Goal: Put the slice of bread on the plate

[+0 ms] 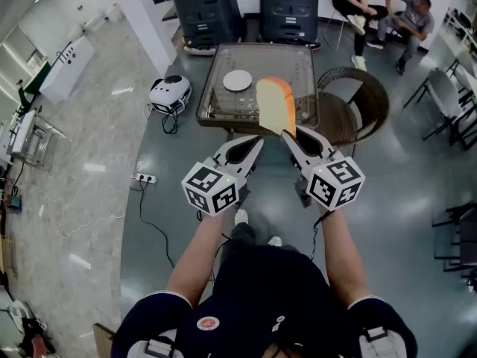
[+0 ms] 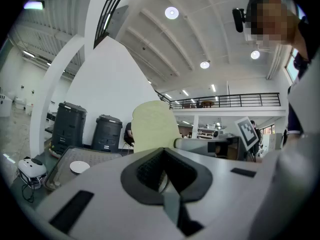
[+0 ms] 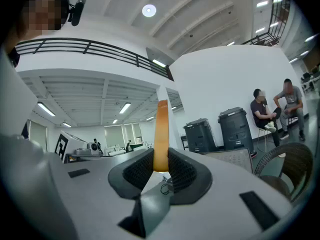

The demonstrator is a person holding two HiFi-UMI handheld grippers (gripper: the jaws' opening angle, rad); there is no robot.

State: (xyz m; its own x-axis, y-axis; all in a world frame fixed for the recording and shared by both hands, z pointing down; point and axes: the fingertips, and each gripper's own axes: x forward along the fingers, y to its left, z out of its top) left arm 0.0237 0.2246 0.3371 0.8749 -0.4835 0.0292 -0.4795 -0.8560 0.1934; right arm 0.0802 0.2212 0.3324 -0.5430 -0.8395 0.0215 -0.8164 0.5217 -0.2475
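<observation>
A slice of bread point(image 1: 276, 104) with an orange-brown crust stands upright, edge-on between the pads of my right gripper point(image 1: 288, 134), which is shut on its lower end. The right gripper view shows the bread point(image 3: 161, 134) pinched in that gripper point(image 3: 161, 159). My left gripper point(image 1: 256, 143) hangs just left of it, shut and holding nothing. From the left gripper point(image 2: 162, 153) the bread's pale face point(image 2: 155, 126) shows ahead. A small white plate point(image 1: 238, 80) lies on the brown glass-topped table point(image 1: 216, 88) beyond both grippers, left of the bread; the left gripper view also has the plate point(image 2: 79, 167).
Two dark bins point(image 1: 205, 6) point(image 1: 289, 6) stand behind the table. A wicker chair point(image 1: 361, 99) sits at its right. Two people point(image 1: 406, 21) sit at the back right. A white device point(image 1: 170, 92) and a power strip point(image 1: 145, 178) lie on the floor to the left.
</observation>
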